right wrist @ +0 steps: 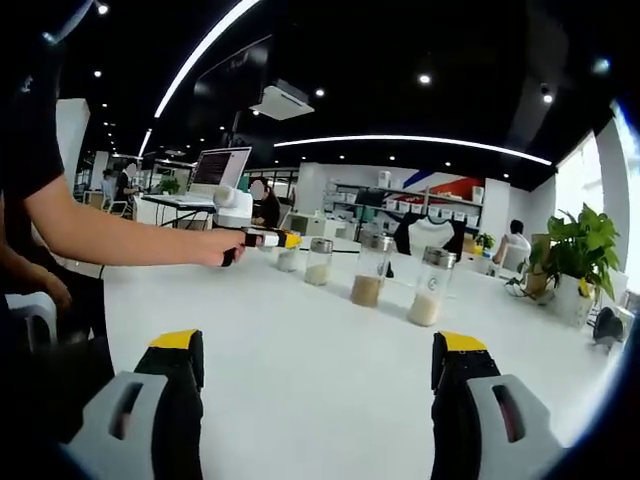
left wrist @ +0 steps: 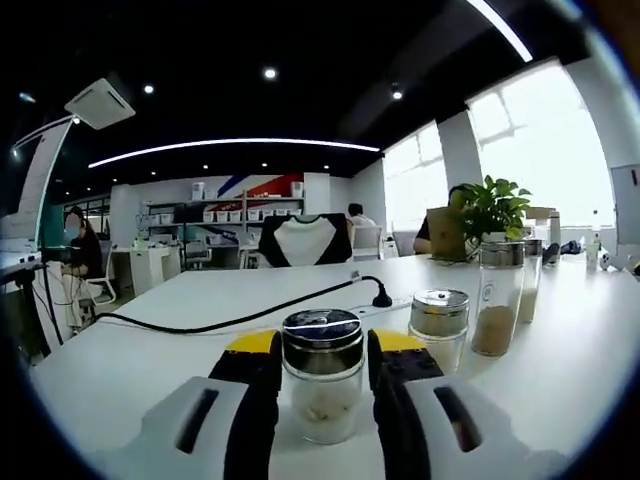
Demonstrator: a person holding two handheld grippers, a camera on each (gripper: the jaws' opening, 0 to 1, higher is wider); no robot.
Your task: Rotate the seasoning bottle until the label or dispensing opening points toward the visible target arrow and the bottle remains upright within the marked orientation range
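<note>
In the left gripper view, your left tool (left wrist: 322,372) is closed round the upright bottle (left wrist: 322,372) on the worktop (left wrist: 560,370). In the right gripper view, your right tool (right wrist: 318,362) gapes wide, holding nothing.

A clear seasoning bottle (left wrist: 322,375) with a silver lid is seen between black, yellow-tipped fingers (left wrist: 252,400) upon the white table (left wrist: 150,350).
</note>
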